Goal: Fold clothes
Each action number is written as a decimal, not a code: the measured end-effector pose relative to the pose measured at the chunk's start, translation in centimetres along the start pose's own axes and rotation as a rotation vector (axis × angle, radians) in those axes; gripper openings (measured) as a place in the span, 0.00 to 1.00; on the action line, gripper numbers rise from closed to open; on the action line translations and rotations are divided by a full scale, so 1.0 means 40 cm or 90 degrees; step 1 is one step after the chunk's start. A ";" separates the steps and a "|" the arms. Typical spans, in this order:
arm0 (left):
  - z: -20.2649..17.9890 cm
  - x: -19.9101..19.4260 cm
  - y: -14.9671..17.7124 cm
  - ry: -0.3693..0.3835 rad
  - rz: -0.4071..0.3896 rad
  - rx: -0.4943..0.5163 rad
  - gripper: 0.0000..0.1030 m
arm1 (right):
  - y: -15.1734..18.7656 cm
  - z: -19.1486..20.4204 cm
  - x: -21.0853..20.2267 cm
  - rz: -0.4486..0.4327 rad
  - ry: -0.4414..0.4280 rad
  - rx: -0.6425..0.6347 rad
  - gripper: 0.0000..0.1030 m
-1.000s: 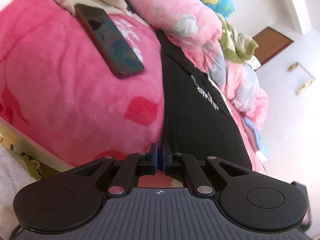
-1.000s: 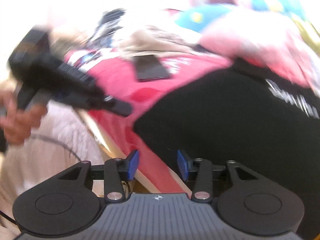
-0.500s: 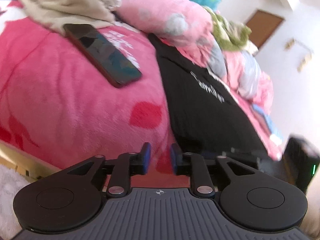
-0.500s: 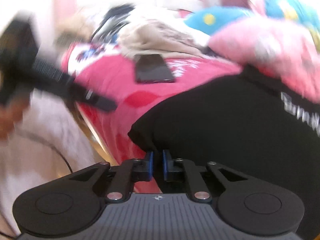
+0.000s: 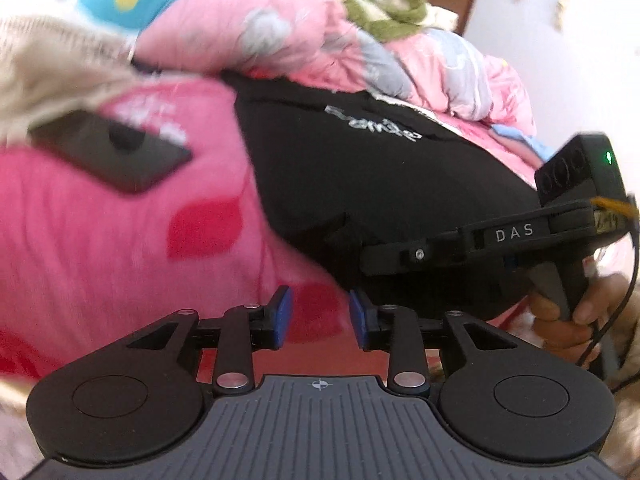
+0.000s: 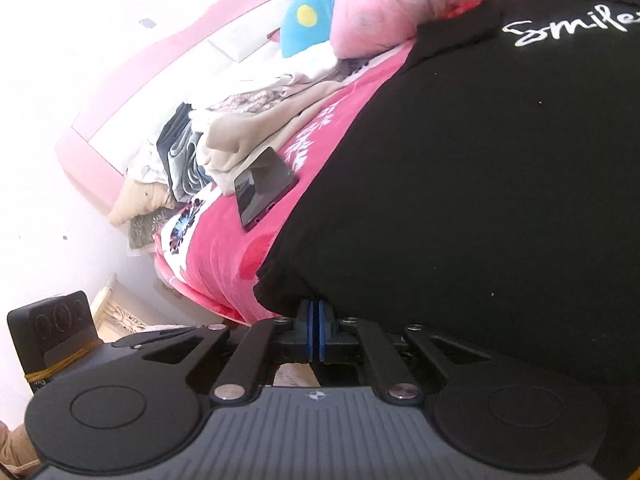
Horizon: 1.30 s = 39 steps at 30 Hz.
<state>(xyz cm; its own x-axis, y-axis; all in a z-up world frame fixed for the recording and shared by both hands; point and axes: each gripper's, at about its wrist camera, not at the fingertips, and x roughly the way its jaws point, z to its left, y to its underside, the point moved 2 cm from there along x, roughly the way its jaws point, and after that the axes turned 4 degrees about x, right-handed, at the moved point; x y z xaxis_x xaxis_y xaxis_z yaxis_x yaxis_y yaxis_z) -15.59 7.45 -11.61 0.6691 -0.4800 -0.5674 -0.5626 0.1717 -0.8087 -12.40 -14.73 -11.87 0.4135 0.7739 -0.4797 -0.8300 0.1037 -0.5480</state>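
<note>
One black cotton T-shirt with white script lettering (image 6: 460, 184) lies spread on the bright pink fleece blanket (image 5: 100, 240) that covers the bed, its lower hem reaching the bed's near edge and its printed chest toward the heaped pink patterned quilt (image 5: 280, 36) along the far side. The right gripper (image 6: 314, 330) has its blue pads pressed together on the shirt's near hem corner at the bed edge; the left gripper (image 5: 318, 316) hovers close above the blanket beside the shirt's left border, jaws standing moderately apart and holding nothing. The fabric looks thin, light and limp, so it should drape and sag from any single pinch rather than keep a line; hems and corners seem the surest holds, with two pinches spaced along one edge to carry a straight fold. One dark slab smartphone (image 6: 264, 186) rests on the blanket left of the shirt, just beside one crumpled beige garment (image 6: 256, 132). Further clothes are piled toward the bed's left end, too tangled to count.
</note>
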 end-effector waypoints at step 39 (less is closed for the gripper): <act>0.136 -0.012 0.063 0.095 0.123 -0.417 0.02 | 0.043 0.040 -0.137 -0.063 0.093 -0.064 0.07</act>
<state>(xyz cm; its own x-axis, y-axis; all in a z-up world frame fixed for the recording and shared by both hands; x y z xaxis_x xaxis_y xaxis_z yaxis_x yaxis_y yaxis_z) -14.67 12.80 -14.23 0.4798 -0.6142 -0.6265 -0.8733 -0.2659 -0.4081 -16.70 -17.80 -9.08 0.5470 0.6638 -0.5101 -0.7442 0.1064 -0.6595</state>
